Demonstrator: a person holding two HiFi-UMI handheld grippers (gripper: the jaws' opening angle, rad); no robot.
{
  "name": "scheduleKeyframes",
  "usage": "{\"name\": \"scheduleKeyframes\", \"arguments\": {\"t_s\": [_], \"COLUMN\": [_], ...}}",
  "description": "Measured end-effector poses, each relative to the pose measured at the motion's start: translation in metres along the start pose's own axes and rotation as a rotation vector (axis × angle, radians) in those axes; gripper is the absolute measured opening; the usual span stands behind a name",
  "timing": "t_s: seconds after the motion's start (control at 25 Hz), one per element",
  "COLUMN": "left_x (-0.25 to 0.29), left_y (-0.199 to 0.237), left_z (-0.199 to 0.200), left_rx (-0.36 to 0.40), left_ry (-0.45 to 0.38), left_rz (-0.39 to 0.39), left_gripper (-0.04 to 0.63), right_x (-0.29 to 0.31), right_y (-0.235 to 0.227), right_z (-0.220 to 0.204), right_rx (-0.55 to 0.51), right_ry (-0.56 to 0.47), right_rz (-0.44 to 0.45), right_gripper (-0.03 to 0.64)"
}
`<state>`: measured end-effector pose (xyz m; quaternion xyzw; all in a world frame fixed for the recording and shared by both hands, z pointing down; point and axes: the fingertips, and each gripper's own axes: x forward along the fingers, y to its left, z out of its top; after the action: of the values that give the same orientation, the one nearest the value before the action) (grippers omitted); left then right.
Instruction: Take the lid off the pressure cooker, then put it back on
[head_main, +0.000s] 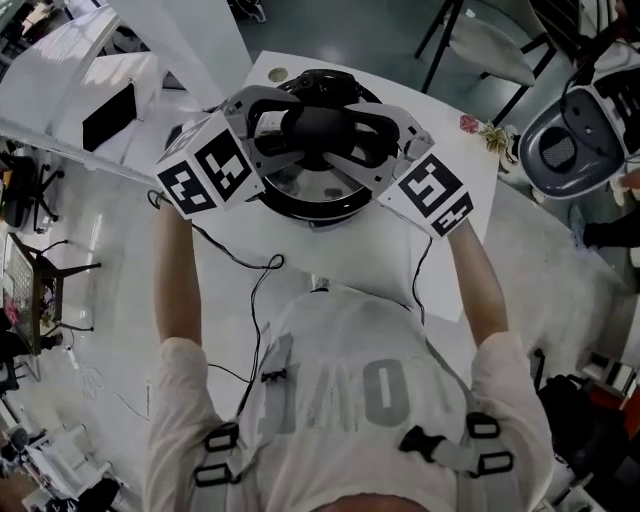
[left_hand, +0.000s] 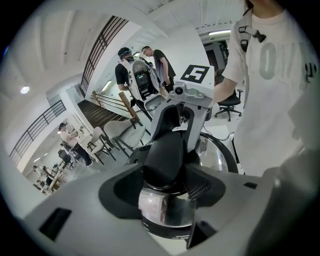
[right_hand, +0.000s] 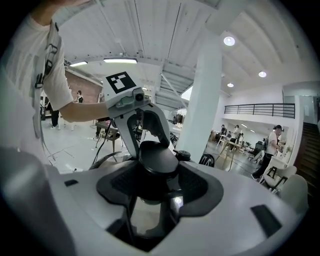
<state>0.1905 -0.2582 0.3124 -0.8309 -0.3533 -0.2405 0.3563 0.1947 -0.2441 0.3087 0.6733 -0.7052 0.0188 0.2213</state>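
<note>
A wide white hall with a pale floor, a thick white column (right_hand: 207, 95) and a dark staircase (left_hand: 100, 112) lies all around, with people standing and sitting far off. A white table (head_main: 350, 262) fills the middle of the head view, and the person in a pale shirt stands at its near edge, both forearms stretched over it. Off its right corner is a grey chair (head_main: 565, 150). The lid (head_main: 310, 192) is over the far half of the table, straight ahead of the person. It is a round dome of shiny steel with a black rim, dome side up and sitting level. A curved black part (head_main: 325, 82) shows just beyond it; I cannot tell whether that is the cooker body, or whether the lid rests on anything. The left gripper (head_main: 282, 128) and the right gripper (head_main: 385, 135) meet over the dome from opposite sides, marker cubes outward. Each has its jaws closed round one end of the black handle (head_main: 325, 125) on top of the lid, pads pressed to its sides. That handle is a smooth, rounded bar whose long axis runs left to right in the head view, from one gripper to the other. A thin black cable (head_main: 250, 268) loops across the table's near left part. A small flowered item (head_main: 480, 130) lies by the right edge.
</note>
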Motion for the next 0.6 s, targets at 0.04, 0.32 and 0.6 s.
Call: {"name": "scheduleKeyframes", "arguments": {"t_s": [0.04, 0.32, 0.6], "left_x": [0.002, 0.018, 0.022], "left_y": [0.001, 0.003, 0.001], "left_z": [-0.004, -0.027, -0.047], "left_rx": [0.000, -0.004, -0.028], "left_ry": [0.002, 0.005, -0.008], "left_rz": [-0.008, -0.057, -0.086], "left_gripper": [0.253, 0.250, 0.250], "right_x": [0.003, 0.019, 0.038], "right_y": [0.000, -0.003, 0.001], "right_z": [-0.003, -0.023, -0.031], "right_rx": [0.005, 0.054, 0.080], "right_ry": [0.008, 0.050, 0.073], "right_rz": [-0.003, -0.017, -0.005], "right_gripper": [0.253, 0.252, 0.252]}}
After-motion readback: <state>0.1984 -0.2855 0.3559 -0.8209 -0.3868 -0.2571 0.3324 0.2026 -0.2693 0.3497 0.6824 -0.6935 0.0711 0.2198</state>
